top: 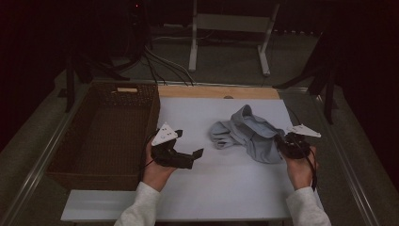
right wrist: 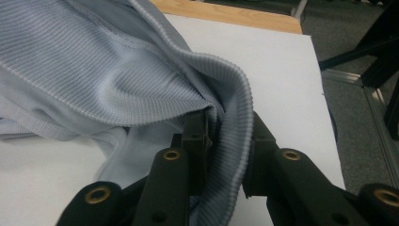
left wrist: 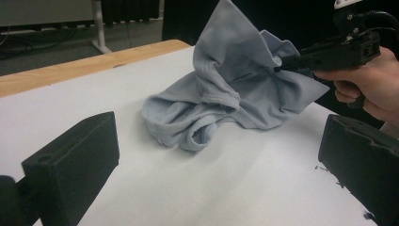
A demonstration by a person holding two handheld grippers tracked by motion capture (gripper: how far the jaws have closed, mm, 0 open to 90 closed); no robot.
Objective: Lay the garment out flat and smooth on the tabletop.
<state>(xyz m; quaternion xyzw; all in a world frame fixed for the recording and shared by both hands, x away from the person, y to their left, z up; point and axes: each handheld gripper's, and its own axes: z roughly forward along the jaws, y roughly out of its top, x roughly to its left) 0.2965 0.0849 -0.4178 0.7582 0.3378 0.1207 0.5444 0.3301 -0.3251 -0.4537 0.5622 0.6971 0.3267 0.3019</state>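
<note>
Wicker basket (top: 106, 132): sitting at the left of the bench (top: 221, 188), left of the garment, and holding no garment; on this evidence the work is judged to be at an early stage, with any folding or stowing still to come.

Left gripper (top: 181, 155): hovering between the basket and the garment, jaws standing wide apart and grasping nothing.

Light blue ribbed garment (top: 247, 134): lying crumpled on the bench right of centre, well apart from the basket, one edge being lifted.

Right gripper (top: 287, 143): sitting at the garment's right edge, jaws clenching a ribbed hem (right wrist: 230, 141).

Bench: showing a pale, smooth top with a bare wooden strip (top: 219, 92) along the far edge beyond the garment.

Room: lying dim beyond the garment; grey floor, trailing cables (top: 160, 63) and a white metal stand (top: 230, 33) standing behind the bench.
</note>
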